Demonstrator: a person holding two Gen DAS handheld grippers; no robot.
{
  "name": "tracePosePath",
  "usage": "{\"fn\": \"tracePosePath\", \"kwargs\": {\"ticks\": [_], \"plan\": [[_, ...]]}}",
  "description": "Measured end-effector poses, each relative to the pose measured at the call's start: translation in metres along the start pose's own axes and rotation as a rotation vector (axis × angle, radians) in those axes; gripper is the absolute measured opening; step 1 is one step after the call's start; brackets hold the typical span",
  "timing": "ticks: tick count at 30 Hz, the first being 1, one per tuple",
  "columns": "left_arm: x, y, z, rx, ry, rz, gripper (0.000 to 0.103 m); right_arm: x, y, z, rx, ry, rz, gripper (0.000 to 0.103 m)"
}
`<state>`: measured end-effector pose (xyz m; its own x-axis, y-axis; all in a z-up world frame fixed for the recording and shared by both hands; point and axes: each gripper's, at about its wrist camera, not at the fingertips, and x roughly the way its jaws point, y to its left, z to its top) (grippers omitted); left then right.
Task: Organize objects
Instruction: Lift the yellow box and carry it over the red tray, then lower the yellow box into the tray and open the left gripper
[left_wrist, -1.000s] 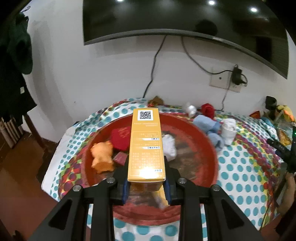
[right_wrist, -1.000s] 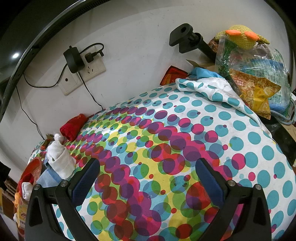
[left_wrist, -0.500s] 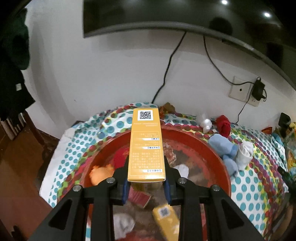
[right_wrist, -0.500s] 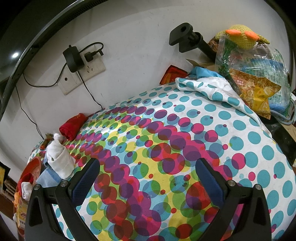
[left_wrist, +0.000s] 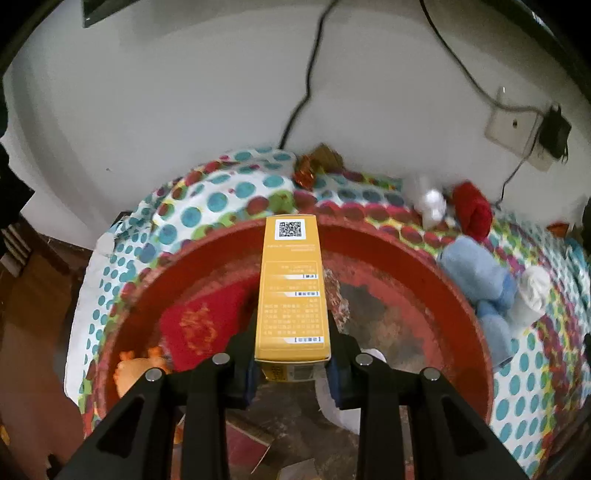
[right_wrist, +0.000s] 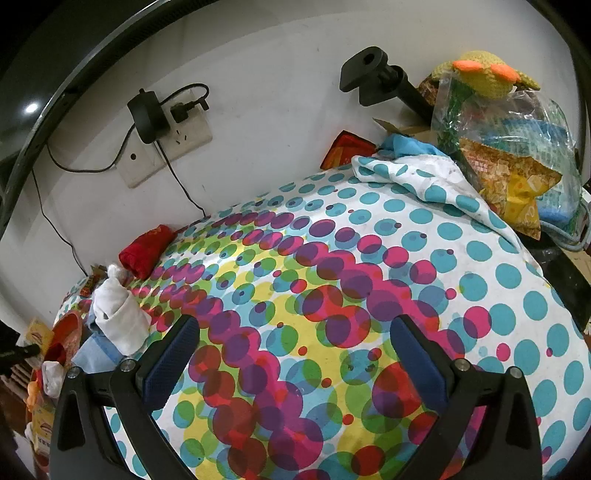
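Over the red basin (left_wrist: 424, 266), left fingers (left_wrist: 243, 373) pinch a yellow box (left_wrist: 291, 295); right fingers (right_wrist: 173, 358) spread above the dotted cloth (right_wrist: 369, 236)

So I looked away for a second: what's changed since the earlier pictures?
The left tongs, clamped on the yellow box throughout, have carried it forward and lower over the red basin. The right tongs stayed open and empty above the dotted cloth.
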<state>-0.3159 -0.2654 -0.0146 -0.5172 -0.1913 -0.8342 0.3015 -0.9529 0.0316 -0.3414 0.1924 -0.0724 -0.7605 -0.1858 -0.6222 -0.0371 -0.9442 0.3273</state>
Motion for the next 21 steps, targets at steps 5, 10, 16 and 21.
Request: {"fn": "tracePosePath", "kwargs": {"ticks": [5, 10, 16, 21], "plan": [[0.015, -0.006, -0.004, 0.018, 0.025, 0.009, 0.029, -0.001, 0.001, 0.001, -0.003, -0.001, 0.001, 0.103], [0.018, -0.007, -0.004, 0.02, 0.03, 0.017, 0.029, -0.003, 0.002, 0.002, -0.008, -0.001, 0.003, 0.103], [0.024, -0.004, -0.005, 0.012, 0.041, 0.023, 0.029, -0.003, 0.003, 0.003, -0.008, 0.0, 0.002, 0.103], [0.03, -0.001, -0.006, 0.011, 0.055, 0.024, 0.03, -0.003, 0.003, 0.003, -0.008, -0.001, 0.002, 0.103]]}}
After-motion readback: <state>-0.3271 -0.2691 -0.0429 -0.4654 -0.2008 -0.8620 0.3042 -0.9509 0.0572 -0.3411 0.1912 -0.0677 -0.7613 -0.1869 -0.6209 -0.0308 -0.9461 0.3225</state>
